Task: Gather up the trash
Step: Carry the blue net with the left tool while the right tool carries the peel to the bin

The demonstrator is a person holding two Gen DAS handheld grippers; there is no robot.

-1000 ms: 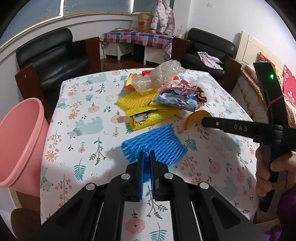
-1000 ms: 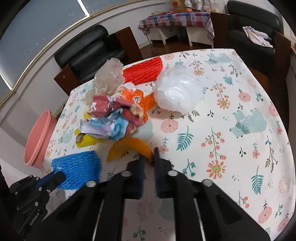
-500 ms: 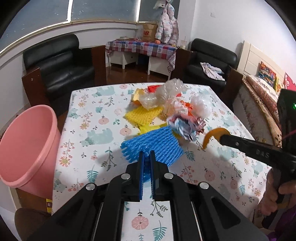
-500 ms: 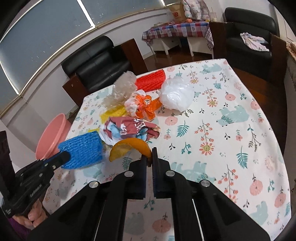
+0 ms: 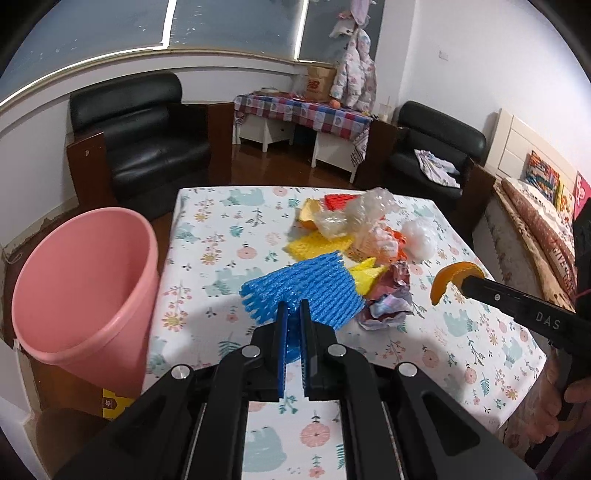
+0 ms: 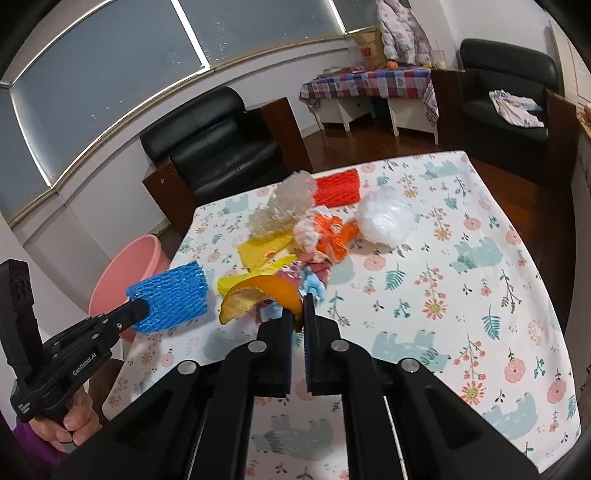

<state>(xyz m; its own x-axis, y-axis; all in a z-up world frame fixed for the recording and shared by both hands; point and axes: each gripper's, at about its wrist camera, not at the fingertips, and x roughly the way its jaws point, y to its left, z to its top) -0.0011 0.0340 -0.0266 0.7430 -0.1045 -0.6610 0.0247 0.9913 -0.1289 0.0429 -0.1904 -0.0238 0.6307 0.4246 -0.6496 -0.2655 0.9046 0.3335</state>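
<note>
Setting: a home, living room. Evidence: two black leather armchairs [image 5: 144,129] [image 5: 436,147] on a dark wood floor [image 5: 280,166]; tabletop [image 5: 221,229] under a cloth printed with bears and flowers; side table [image 5: 299,110] with a checked cloth by the wall; child's padded jacket [image 5: 356,70] hanging near the large window [image 5: 236,26]; cardboard box [image 5: 319,83] beside it; bedding with patterned cushions [image 5: 543,177] at right; pink plastic bin [image 5: 85,295] beside the tabletop.

"DAS" stands on the right tongs [image 5: 463,282]; "GenRobot.AI" on the left tongs [image 6: 138,308].
</note>
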